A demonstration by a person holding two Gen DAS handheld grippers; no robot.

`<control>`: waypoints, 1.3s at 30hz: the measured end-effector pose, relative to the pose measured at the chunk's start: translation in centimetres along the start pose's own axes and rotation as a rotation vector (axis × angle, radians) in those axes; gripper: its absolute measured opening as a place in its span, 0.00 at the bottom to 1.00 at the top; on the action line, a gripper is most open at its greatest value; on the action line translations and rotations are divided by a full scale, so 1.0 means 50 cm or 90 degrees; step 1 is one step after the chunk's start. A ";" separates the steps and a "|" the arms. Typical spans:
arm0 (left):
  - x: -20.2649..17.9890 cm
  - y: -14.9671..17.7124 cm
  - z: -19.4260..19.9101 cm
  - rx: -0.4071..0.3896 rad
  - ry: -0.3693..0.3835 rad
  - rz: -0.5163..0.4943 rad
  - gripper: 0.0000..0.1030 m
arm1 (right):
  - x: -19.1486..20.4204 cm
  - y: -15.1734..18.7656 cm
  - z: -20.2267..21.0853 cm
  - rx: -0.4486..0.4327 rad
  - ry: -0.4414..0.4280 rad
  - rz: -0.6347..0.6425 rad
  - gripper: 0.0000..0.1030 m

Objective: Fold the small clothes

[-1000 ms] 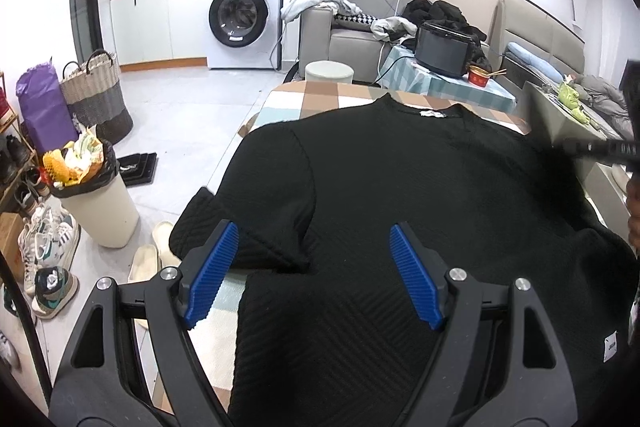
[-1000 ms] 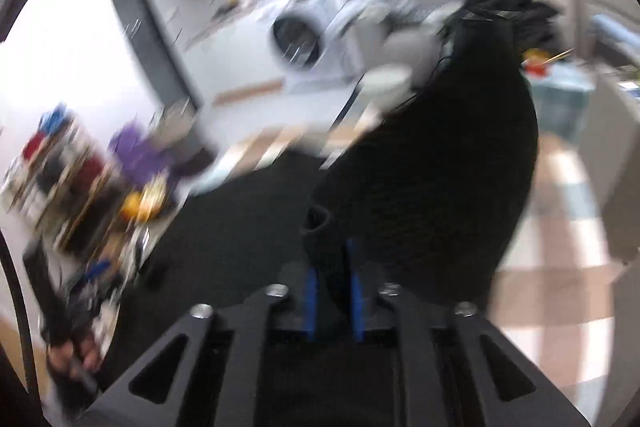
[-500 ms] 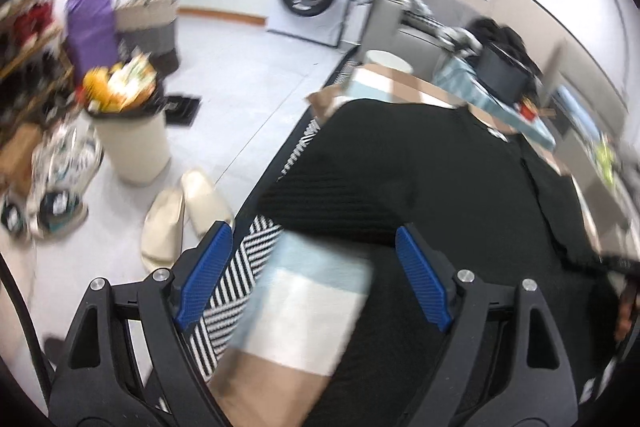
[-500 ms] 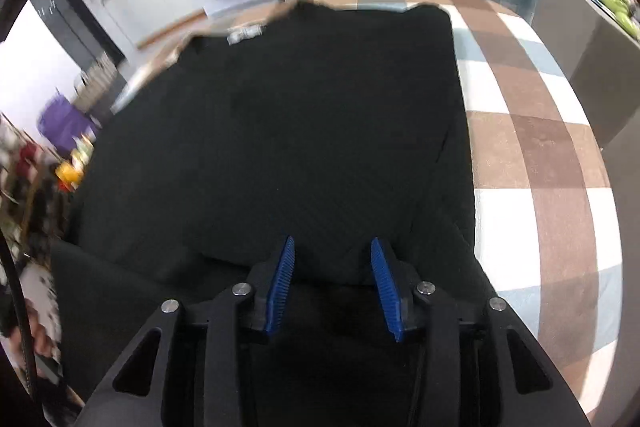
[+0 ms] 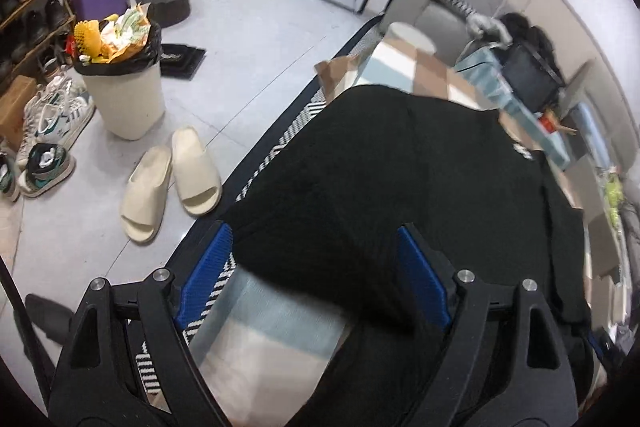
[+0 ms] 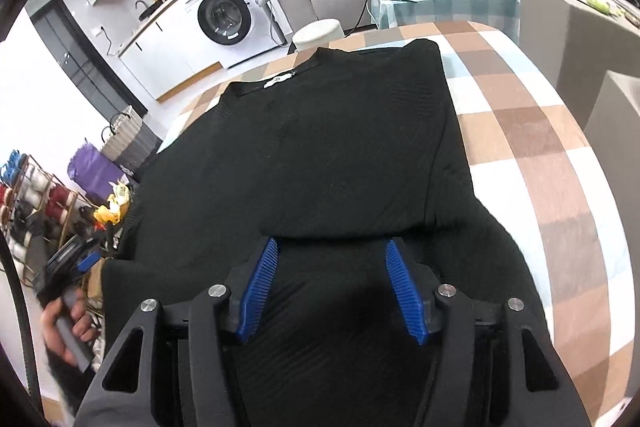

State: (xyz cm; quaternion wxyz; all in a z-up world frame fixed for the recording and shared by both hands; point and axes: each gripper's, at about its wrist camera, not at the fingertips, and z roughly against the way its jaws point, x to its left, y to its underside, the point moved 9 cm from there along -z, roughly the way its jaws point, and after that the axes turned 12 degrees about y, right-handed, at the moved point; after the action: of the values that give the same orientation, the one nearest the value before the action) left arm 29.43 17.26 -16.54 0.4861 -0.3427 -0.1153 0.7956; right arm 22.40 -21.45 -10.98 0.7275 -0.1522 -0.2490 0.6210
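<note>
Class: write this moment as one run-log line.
task: fold | black top: right side folded in | right hand-held gripper: opening, empty | left hand-held gripper: open over sleeve

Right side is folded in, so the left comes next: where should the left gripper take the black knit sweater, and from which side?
Take the black knit sweater by its left sleeve, the rounded lobe lying flat toward the table's left edge. Bring the left gripper down from that edge: its jaws already stand open across the lobe's near edge over the checked tablecloth, so one pad could probably slip beneath the fabric.
</note>
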 end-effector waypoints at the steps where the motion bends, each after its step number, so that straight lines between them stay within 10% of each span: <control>1: -0.002 -0.004 -0.015 0.004 -0.018 -0.002 0.78 | -0.004 0.005 0.005 -0.001 0.002 -0.003 0.57; 7: 0.017 -0.011 -0.021 -0.030 -0.023 0.006 0.12 | -0.038 0.027 0.020 0.000 0.016 -0.021 0.57; 11: 0.058 -0.003 0.032 -0.078 -0.006 0.041 0.04 | -0.055 0.033 0.022 -0.001 0.017 -0.032 0.57; 18: 0.026 -0.063 0.099 -0.159 0.030 0.023 0.03 | -0.064 0.047 0.024 0.003 0.006 -0.056 0.57; 23: -0.198 -0.118 0.125 -0.195 0.138 -0.125 0.03 | -0.083 0.059 0.048 -0.010 0.008 -0.076 0.57; 29: -0.442 0.034 0.049 -0.026 0.281 -0.274 0.10 | -0.117 0.069 0.072 -0.019 0.026 -0.102 0.57; 33: -0.401 0.100 0.035 0.014 0.259 -0.256 0.59 | -0.123 0.080 0.071 -0.011 0.027 -0.101 0.57; 39: -0.278 0.084 0.075 -0.022 0.170 -0.215 0.65 | -0.114 0.080 0.062 -0.004 0.020 -0.089 0.61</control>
State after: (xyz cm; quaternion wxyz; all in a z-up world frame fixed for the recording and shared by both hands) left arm 28.11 3.89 -9.94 0.6176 -0.4293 -0.1194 0.6481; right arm 16.80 -26.60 -11.52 0.7724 -0.1466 -0.2495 0.5653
